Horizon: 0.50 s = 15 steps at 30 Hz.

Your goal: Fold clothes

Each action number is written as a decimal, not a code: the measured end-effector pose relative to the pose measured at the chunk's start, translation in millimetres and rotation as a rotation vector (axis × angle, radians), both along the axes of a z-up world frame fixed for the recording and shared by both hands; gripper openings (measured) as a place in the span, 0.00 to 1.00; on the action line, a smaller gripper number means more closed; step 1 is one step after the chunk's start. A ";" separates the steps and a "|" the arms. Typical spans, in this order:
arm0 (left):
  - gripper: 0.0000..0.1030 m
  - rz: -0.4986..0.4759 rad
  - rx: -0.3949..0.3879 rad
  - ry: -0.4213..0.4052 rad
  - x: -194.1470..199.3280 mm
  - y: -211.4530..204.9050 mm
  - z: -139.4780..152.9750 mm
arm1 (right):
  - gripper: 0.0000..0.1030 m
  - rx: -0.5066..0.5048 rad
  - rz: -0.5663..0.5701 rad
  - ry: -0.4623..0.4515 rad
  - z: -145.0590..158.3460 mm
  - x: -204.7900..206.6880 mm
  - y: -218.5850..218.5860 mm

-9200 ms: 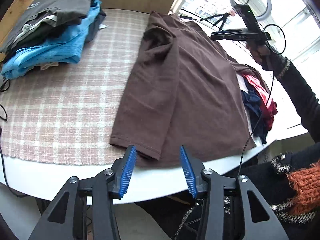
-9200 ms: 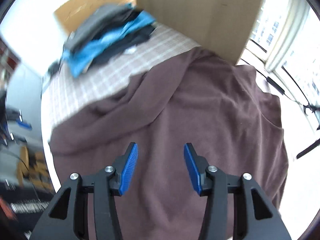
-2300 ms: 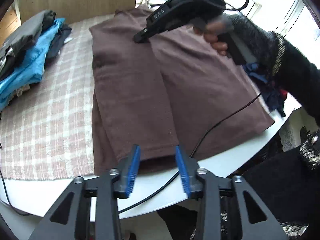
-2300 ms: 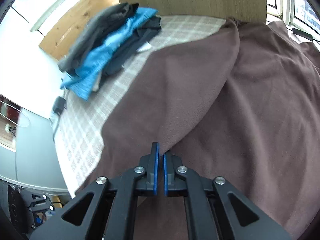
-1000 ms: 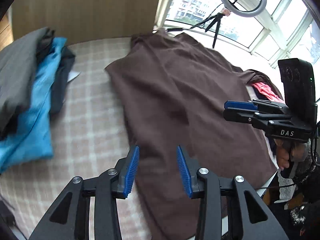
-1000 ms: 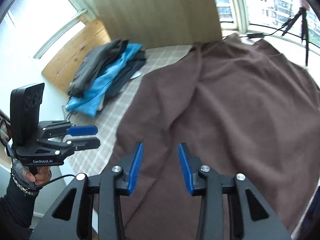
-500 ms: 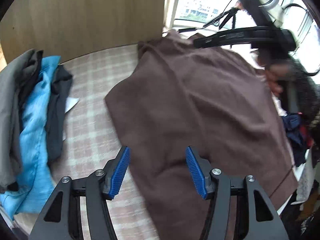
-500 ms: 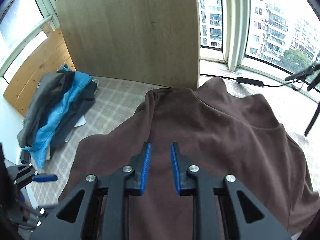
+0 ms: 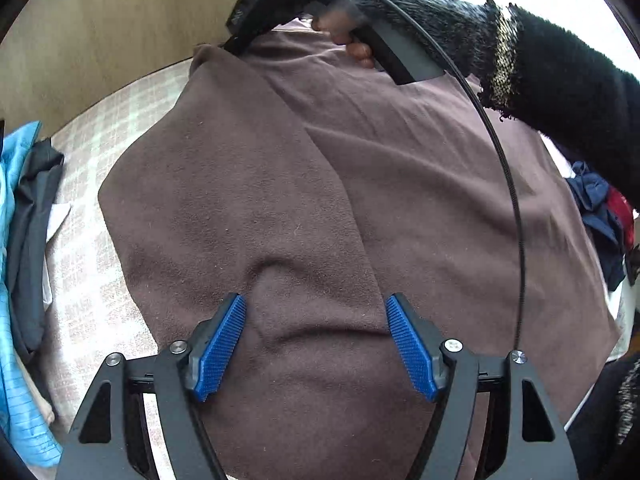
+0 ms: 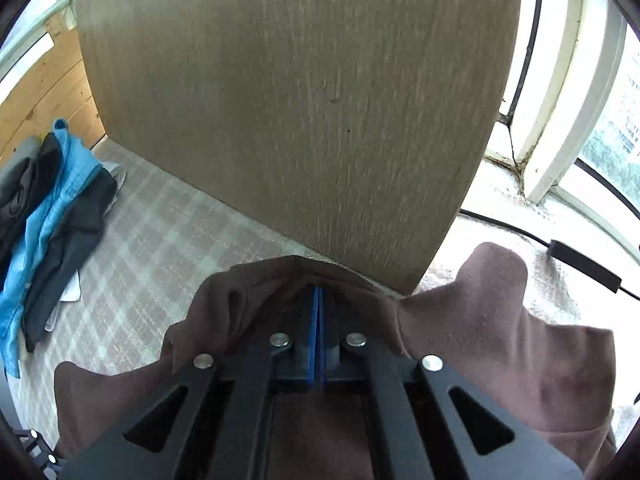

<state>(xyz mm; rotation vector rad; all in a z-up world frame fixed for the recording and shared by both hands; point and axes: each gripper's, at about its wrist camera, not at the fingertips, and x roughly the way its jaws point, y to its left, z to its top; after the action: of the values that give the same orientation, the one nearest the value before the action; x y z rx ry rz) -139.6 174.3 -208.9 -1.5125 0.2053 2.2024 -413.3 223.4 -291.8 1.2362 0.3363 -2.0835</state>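
A brown shirt (image 9: pixel 400 184) lies spread over the checked tablecloth (image 9: pixel 88 280), with a folded flap along its left side. My left gripper (image 9: pixel 316 340) stands open, its blue pads pressed down on a wrinkle in the near part of the cloth. At the far end of the shirt, the right gripper (image 9: pixel 256 12) is held by a hand in a black sleeve. In the right wrist view, the right gripper (image 10: pixel 319 300) is shut on the brown shirt's (image 10: pixel 500 340) far edge, which bunches over its fingertips.
A pile of blue, grey and black clothes (image 9: pixel 20 240) lies at the left; it also shows in the right wrist view (image 10: pixel 52 216). A wooden board (image 10: pixel 300 100) stands just behind the shirt. Navy and red garments (image 9: pixel 604 216) sit at the right edge. A black cable (image 10: pixel 568 252) runs along the windowsill.
My right gripper moved to the shirt's far edge and shut on it. My left gripper came down onto the near part of the shirt and stays open.
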 end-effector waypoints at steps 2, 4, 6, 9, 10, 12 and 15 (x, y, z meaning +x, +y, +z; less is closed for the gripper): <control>0.69 0.020 0.022 -0.023 0.4 -5.2 1.6 | 0.04 -0.028 0.017 -0.047 7.3 6.8 8.4; 0.69 0.024 0.026 -0.029 2.2 -7.6 2.0 | 0.12 -0.081 0.020 -0.106 15.7 13.7 19.5; 0.70 0.011 0.011 -0.020 5.4 -7.1 1.1 | 0.21 -0.146 0.017 -0.146 24.7 20.2 28.1; 0.76 -0.018 -0.031 0.001 13.1 1.6 -0.4 | 0.37 -0.203 0.043 -0.218 32.0 23.5 20.7; 0.77 -0.022 -0.039 0.007 13.2 2.5 -1.0 | 0.44 -0.182 0.051 -0.231 30.8 23.1 12.6; 0.79 -0.029 -0.055 0.018 13.5 4.1 -2.1 | 0.45 -0.094 0.061 -0.230 23.1 21.9 -8.9; 0.80 -0.021 -0.037 0.019 7.8 1.1 -2.6 | 0.07 -0.076 0.100 -0.229 12.9 23.5 -21.8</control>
<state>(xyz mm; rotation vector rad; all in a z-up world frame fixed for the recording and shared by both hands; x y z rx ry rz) -131.8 175.4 -211.6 -1.5022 0.2687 2.2085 -389.8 201.7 -278.9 1.3675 0.2072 -1.8316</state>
